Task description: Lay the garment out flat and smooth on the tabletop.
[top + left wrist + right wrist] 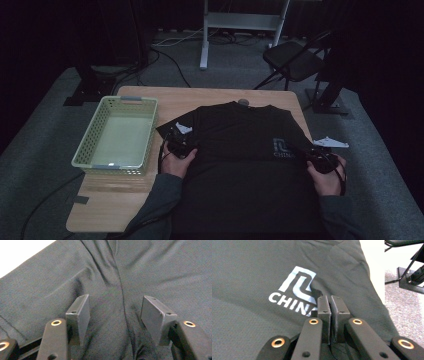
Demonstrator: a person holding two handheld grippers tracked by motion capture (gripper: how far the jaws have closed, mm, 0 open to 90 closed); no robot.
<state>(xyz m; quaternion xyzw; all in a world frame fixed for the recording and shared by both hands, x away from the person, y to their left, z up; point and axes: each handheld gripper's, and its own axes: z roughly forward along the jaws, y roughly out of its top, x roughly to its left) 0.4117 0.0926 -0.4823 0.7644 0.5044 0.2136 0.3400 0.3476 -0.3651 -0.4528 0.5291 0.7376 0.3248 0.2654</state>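
Left gripper (116, 315) jaws spread over creased knit black T-shirt (150, 272); right gripper (330, 306) jaws pressed together, pinching fabric beside the printed logo (295, 291).

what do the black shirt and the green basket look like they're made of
Black t-shirt: looks like a knit, slightly meshy sports fabric, matte, with soft creases and a fine dotted weave. Pale green basket: apparently moulded plastic, with rows of small holes in stiff walls.

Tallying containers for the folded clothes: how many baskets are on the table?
1. A pale green perforated plastic basket stands on the left part of the light wooden table, beside the black T-shirt spread flat. None seems hidden.
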